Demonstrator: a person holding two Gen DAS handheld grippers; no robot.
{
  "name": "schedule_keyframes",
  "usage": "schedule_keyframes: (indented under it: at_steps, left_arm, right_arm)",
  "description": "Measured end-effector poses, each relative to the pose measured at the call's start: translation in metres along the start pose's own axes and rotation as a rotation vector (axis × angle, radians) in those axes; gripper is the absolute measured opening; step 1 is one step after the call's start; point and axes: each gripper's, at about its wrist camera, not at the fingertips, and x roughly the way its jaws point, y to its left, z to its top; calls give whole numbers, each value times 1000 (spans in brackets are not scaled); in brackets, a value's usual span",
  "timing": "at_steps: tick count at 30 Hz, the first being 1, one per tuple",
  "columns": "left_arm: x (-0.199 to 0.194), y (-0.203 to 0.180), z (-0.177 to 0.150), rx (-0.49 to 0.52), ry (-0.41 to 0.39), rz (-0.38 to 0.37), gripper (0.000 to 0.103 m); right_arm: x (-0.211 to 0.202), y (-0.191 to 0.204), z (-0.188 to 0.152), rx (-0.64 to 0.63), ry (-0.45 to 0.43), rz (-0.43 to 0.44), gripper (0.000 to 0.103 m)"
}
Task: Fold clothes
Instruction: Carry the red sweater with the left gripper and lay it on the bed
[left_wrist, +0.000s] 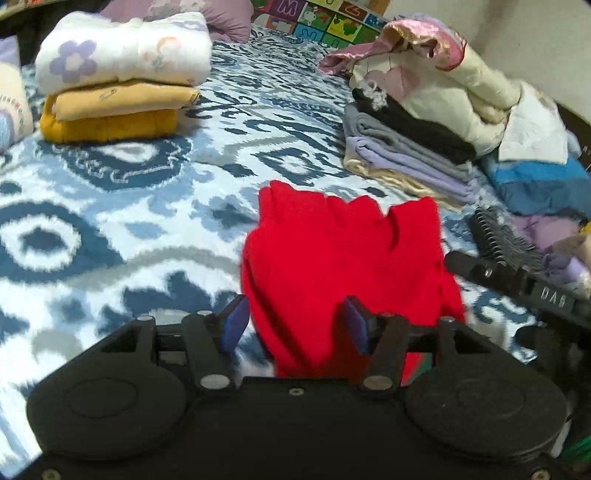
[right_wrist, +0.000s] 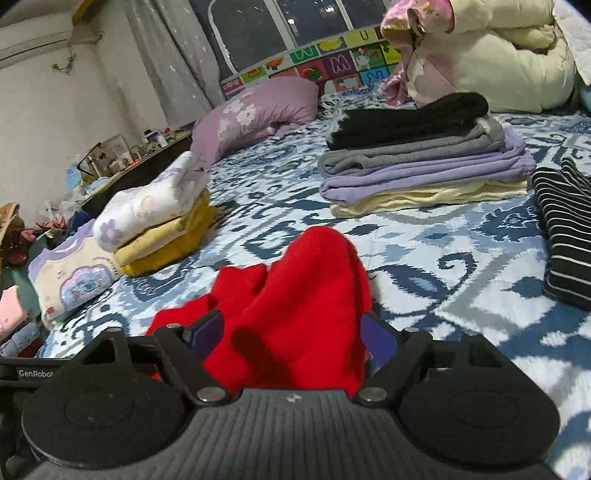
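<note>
Red top (left_wrist: 340, 266) bunched on bed (left_wrist: 110, 229) btwn both grippers, L gripper (left_wrist: 295, 325) jaws apart w/ no pinch, R gripper (right_wrist: 291, 332) wide around cloth, grip unclear; risk: fabric slips, fold goes lopsided.

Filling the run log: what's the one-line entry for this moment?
task: fold clothes | item: red garment on bed | left gripper: open | right gripper: open, garment between

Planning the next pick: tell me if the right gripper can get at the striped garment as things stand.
Probably not yet: red garment fills the right gripper between its jaws. Otherwise bare bedspread leads to the striped garment.
</note>
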Motion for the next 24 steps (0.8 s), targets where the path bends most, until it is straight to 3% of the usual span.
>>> schedule_keyframes:
  at_steps: [10,16,21,24]
  left_arm:
    - [11,-5,10,67,-21,82,55]
    - [17,-10,11,89,-20,110,55]
    - [22,-22,12,163,-41,215,60]
    - [22,-26,10,193,-46,236,60]
  right_arm:
    - [23,-11,10,29,4,-7,81]
    - [36,-9,12,21,21,9,73]
    - [42,-4,9,1,31,-6,73]
    - [44,-3,8,-6,36,-13,73]
